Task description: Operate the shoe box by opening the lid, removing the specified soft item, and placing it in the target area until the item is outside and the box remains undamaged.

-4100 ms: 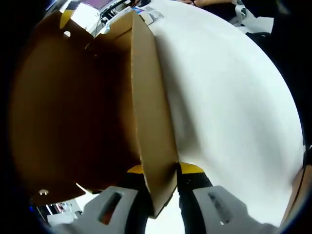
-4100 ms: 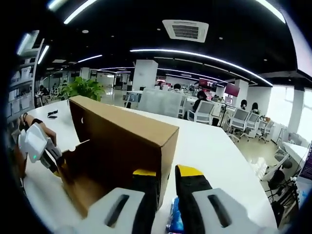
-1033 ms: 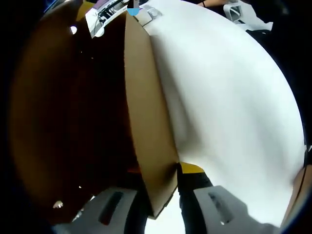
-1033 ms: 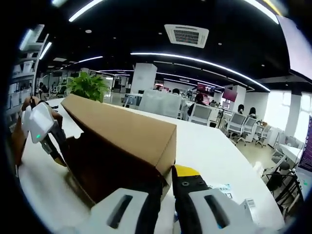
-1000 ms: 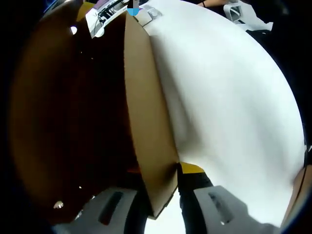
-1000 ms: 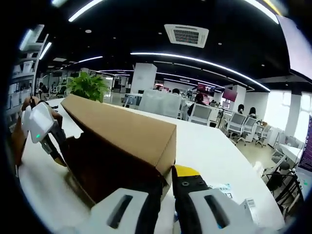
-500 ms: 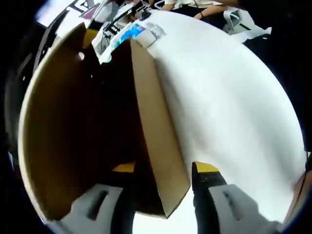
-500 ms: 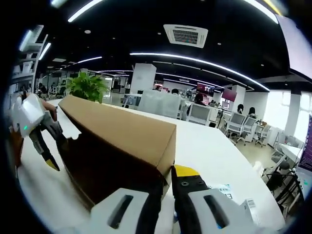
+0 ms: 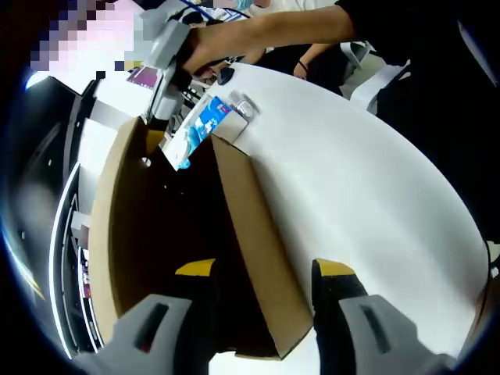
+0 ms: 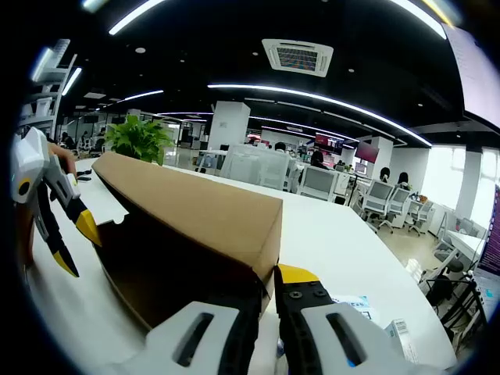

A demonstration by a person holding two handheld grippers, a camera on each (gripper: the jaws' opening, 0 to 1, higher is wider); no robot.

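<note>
The box stands open on the worktop, right tongs clamped on its corner wall. Left tongs gape empty astride its near wall; no soft item visible, so removal remains.

Lit by ceiling strip lights overhead; glaring white counter; deep shadow inside the box; strong fisheye bending at edges, slightly soft.
</note>
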